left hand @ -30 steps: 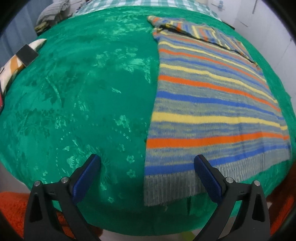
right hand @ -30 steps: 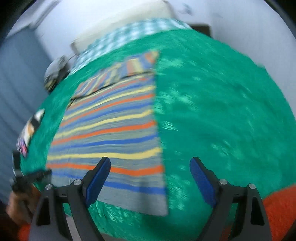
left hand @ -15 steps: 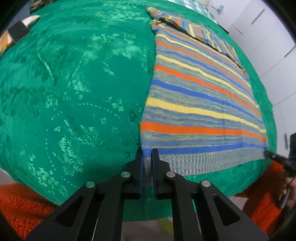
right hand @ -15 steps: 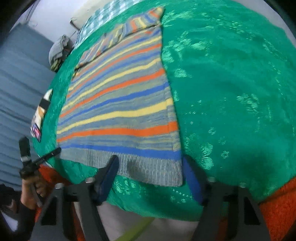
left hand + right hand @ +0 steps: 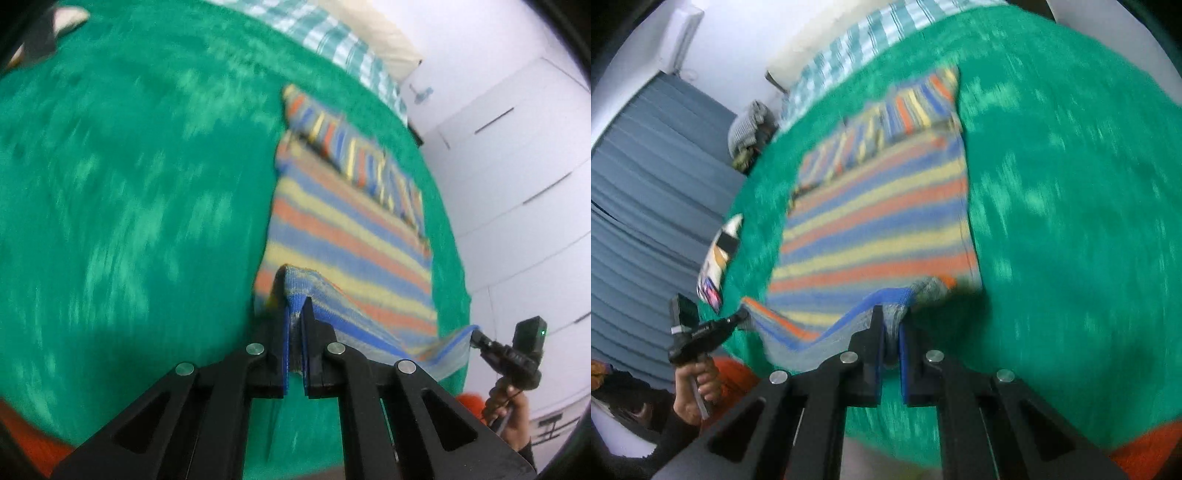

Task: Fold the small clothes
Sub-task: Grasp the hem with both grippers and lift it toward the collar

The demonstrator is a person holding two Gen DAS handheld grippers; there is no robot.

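A big bed [image 5: 129,184] has a green cover with a shiny pattern. A checked pillow [image 5: 849,40] lies at its far edge. White cupboards [image 5: 517,166] stand on one side, a grey curtain [image 5: 646,184] on the other.

No legible text or labels anywhere.

Bare green bedspread [image 5: 129,203] beside striped sweater [image 5: 351,236]

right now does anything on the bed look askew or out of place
Nothing odd. The striped sweater lies flat on the green bedspread, sleeve folded across the top; only its hem is raised, pinched by the left tongs and right tongs.
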